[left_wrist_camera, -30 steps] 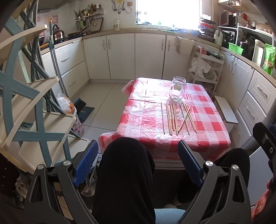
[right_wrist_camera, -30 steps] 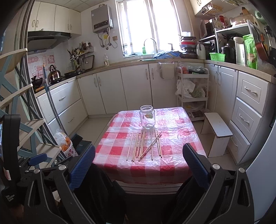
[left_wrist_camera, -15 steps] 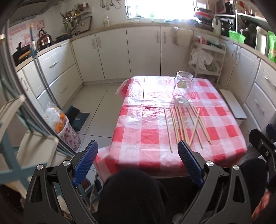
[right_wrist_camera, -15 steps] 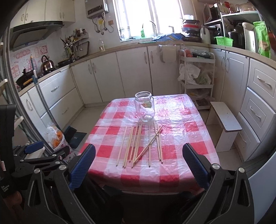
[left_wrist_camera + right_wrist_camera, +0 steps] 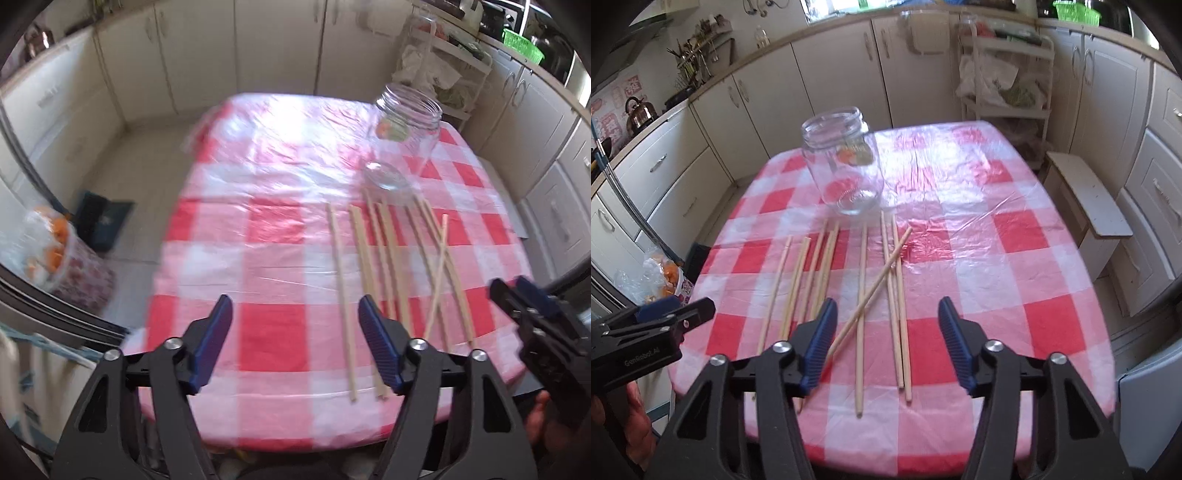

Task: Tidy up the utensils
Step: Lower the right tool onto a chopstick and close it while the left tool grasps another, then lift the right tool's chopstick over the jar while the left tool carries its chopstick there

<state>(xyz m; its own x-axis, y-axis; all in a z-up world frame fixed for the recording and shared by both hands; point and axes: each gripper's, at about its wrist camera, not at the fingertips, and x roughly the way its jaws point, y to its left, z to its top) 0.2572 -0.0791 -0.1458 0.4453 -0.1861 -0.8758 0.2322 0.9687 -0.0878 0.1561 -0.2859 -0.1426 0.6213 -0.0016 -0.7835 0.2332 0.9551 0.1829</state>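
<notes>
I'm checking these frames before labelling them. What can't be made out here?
- Near ends of some chopsticks: hidden in the right wrist view behind the right claw.
- Jar label: blurred in the left wrist view, too small in the right.
- Table near edge: cut off behind the left claw.
- Bag contents on the floor: blurred.

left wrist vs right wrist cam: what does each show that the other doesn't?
Left wrist only: the left gripper from behind, jaws closing on nothing.
Right wrist only: kettle, white stool, and the right gripper from behind, jaws closing, empty.
Both: glass jar, loose chopsticks, checkered tablecloth, green basket.
</notes>
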